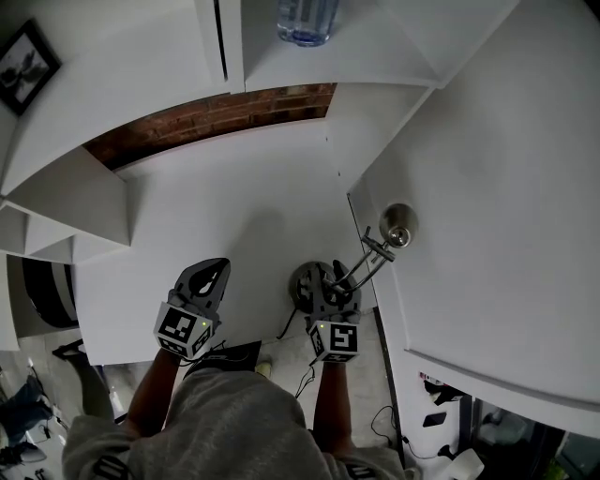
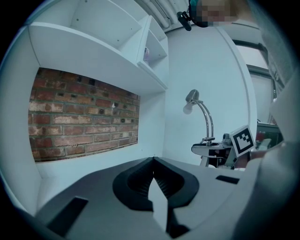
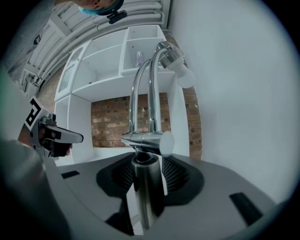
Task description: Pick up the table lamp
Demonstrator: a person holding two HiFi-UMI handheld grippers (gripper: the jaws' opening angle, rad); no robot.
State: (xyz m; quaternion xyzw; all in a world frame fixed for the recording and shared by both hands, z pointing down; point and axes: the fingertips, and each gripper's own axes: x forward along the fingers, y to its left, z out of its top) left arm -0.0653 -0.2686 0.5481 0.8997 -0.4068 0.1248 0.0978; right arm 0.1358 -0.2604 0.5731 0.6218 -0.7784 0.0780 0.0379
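Note:
The table lamp [image 1: 372,255] is chrome, with a round base near the white table's [image 1: 234,206] front right corner, a double bent stem and a small head [image 1: 398,227] by the right wall. My right gripper [image 1: 335,284] is at the lamp's base. In the right gripper view its jaws stand open around the upright stem [image 3: 144,187], with a slim gap showing beside it, and the lamp head [image 3: 176,61] curves above. My left gripper [image 1: 208,278] is shut and empty, left of the lamp. In the left gripper view, the lamp [image 2: 206,123] stands to the right.
A brick wall [image 1: 216,117] backs the table niche. White shelves stand above, with a clear bottle [image 1: 305,19] on one. A white panel [image 1: 487,187] closes off the right side close to the lamp. A framed picture [image 1: 23,61] hangs far left. Cables [image 1: 300,375] lie on the floor.

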